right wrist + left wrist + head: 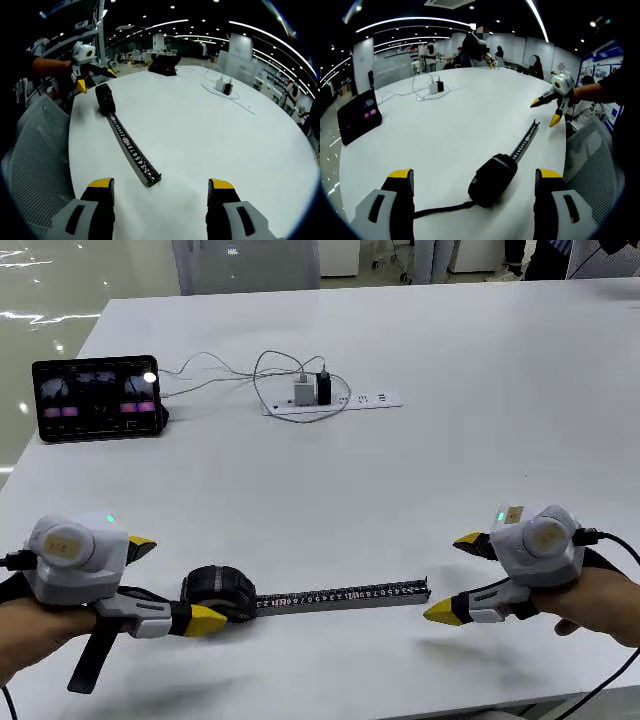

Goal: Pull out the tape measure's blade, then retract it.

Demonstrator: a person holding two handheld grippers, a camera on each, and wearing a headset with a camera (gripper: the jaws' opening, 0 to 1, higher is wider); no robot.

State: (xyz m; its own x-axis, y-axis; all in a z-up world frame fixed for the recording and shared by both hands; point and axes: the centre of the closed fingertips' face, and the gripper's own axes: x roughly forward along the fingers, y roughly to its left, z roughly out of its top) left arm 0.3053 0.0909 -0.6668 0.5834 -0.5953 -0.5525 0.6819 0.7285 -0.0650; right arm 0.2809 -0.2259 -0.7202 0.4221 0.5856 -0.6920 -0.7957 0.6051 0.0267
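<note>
I am holding both grippers low along the near edge of the white table (480,390). My left gripper (172,582) is sitting with its jaws apart, clamping nothing. The black tape measure case (220,592) is lying just ahead of it, between the 2 yellow tips, and I cannot tell whether the lower tip is touching it. A black strap (440,210) is running from the case back toward me.

The blade (345,595) is lying flat on the table, drawn out of the case and pointing along the near edge toward my right gripper (455,576). That gripper's jaws are also spread and gripping nothing. The blade's end hook (152,180) is resting just in front of them, near the lower tip but apart from it.

Farther back, a tablet (98,398) is leaning near the far left corner, and a power strip (335,400) with 2 chargers and looping cables is lying mid-table.

I am judging the pull-out as done, since the blade is out and released. The retraction is what is left, and it is not yet begun.
</note>
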